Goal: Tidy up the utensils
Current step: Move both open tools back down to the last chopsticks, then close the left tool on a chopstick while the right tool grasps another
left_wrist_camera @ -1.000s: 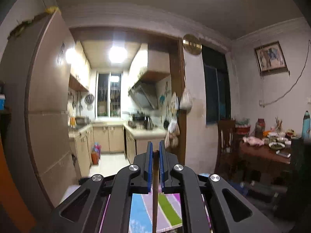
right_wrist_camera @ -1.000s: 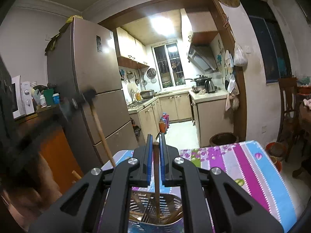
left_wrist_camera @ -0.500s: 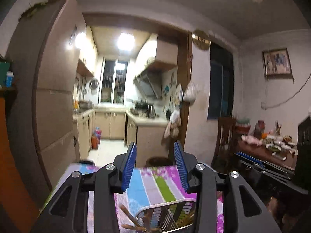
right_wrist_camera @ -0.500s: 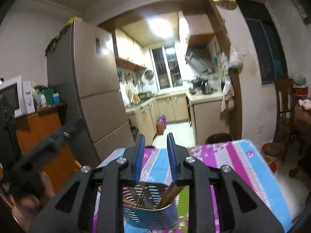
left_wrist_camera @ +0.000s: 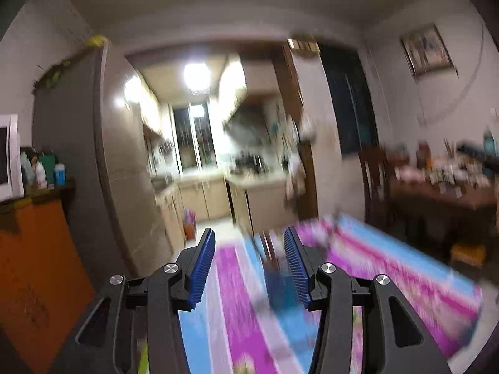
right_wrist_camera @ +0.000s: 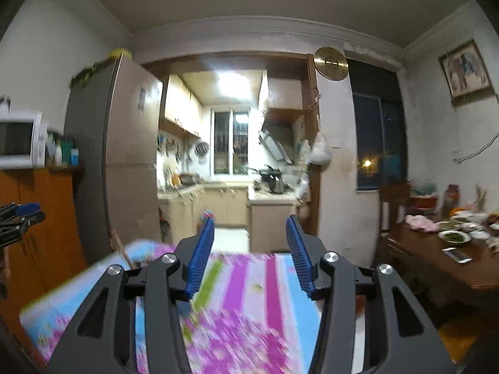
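My left gripper [left_wrist_camera: 249, 233] hangs over the striped tablecloth [left_wrist_camera: 389, 268]; its jaws are opening and its blue pads [left_wrist_camera: 202, 268] press on nothing. Through the gap, near the right finger, a blurred bluish utensil holder [left_wrist_camera: 276, 280] with thin sticks stands on the cloth. My right gripper [right_wrist_camera: 250, 221] is over the same tablecloth [right_wrist_camera: 249, 280], its jaws also opening and bare. A wooden handle [right_wrist_camera: 120, 244] pokes up at the cloth's far left corner. The left gripper [right_wrist_camera: 18, 218] shows at the left edge of the right wrist view.
A tall fridge [right_wrist_camera: 124, 162] and an orange cabinet [right_wrist_camera: 40, 224] with a microwave [right_wrist_camera: 18, 143] stand on the left. A doorway leads to the kitchen [right_wrist_camera: 230, 168]. A wooden dining table [right_wrist_camera: 436, 255] with dishes and a chair [left_wrist_camera: 374, 184] stand on the right.
Both grippers were shut on upright wooden utensil handles over the mesh holder. They let go, opened wider and drew back and apart; the holder is no longer right below them.
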The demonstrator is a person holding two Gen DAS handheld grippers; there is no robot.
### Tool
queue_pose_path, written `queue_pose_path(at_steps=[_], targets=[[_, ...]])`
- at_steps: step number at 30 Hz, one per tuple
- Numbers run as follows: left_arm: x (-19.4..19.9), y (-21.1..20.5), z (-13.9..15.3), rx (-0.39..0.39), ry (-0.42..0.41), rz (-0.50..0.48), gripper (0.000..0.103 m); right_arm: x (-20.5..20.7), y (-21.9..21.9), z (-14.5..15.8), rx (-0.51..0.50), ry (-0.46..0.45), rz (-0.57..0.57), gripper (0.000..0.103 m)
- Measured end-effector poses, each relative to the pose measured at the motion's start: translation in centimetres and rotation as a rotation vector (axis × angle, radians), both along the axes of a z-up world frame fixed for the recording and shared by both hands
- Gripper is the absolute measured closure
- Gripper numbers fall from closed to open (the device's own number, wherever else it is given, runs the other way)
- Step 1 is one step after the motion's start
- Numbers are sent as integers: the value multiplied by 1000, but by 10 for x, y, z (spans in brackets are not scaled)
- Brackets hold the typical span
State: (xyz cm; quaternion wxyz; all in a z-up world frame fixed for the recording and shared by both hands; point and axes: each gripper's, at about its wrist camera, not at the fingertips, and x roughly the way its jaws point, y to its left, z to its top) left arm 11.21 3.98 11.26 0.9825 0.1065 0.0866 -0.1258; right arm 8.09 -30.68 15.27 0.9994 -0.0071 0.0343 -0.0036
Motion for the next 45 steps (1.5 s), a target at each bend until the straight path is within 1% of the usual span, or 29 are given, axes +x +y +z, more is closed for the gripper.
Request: queue_pose_path(at_steps=[2, 4, 5, 7, 8, 9, 10, 12, 15, 17, 19, 21, 23, 26, 28, 31, 32, 33, 35, 37, 38, 40, 41, 42, 43, 45], targets=[[-20, -5, -33, 33, 75, -4, 55, -21, -2, -21, -32, 53, -42, 51], [-37, -12, -74, 53, 172, -12, 55, -33, -3, -42, -32, 116, -55, 50], [-43, -16, -91, 57, 220, -15, 55, -39, -4, -59, -16, 161, -57, 50], [-54, -23, -136, 47, 347, -20, 57, -46, -3, -91, 30, 248, -54, 50], [-56, -26, -146, 52, 372, -20, 57, -49, -2, -104, 47, 279, -48, 50], [-64, -31, -162, 66, 393, -20, 57, -52, 2, -123, 68, 322, -46, 50], [-71, -35, -174, 78, 401, -13, 57, -53, 8, -133, 70, 342, -51, 50], [-78, -43, -192, 88, 426, -3, 57, -58, 24, -165, 63, 394, -78, 50], [-87, -51, -210, 104, 421, 17, 57, -63, 47, -199, 64, 445, -71, 50], [-87, -60, -218, 107, 399, 41, 57, -66, 58, -216, 52, 446, -68, 50], [-91, -65, -223, 95, 392, 34, 57, -69, 73, -229, -9, 416, -97, 52], [-92, -72, -228, 94, 387, 24, 56, -69, 80, -235, -36, 403, -110, 56], [-92, -77, -230, 104, 383, 9, 56, -67, 82, -240, -22, 412, -104, 59], [-98, -85, -231, 120, 346, -6, 55, -65, 80, -248, -4, 436, -112, 60], [-95, -87, -234, 124, 354, -4, 55, -65, 79, -251, 11, 449, -115, 60], [-89, -86, -239, 103, 371, 4, 56, -63, 76, -255, 27, 460, -128, 65], [-87, -85, -239, 94, 372, 7, 58, -63, 75, -256, 29, 461, -131, 66], [-87, -84, -239, 94, 370, 15, 69, -64, 75, -257, 32, 459, -134, 66], [-85, -81, -240, 91, 370, 42, 81, -65, 75, -258, 35, 454, -141, 66], [-82, -77, -240, 80, 373, 64, 85, -64, 74, -259, 42, 452, -149, 66], [-81, -75, -240, 78, 374, 73, 89, -63, 74, -260, 48, 454, -152, 67], [-80, -74, -240, 80, 372, 75, 89, -61, 74, -262, 50, 459, -156, 74], [-80, -76, -240, 93, 366, 76, 89, -59, 73, -265, 54, 467, -161, 81], [-81, -77, -240, 102, 362, 76, 89, -57, 73, -267, 62, 473, -162, 83], [-81, -78, -240, 112, 355, 77, 89, -58, 72, -267, 70, 464, -165, 83], [-81, -78, -241, 113, 348, 75, 89, -59, 73, -268, 76, 460, -164, 87]])
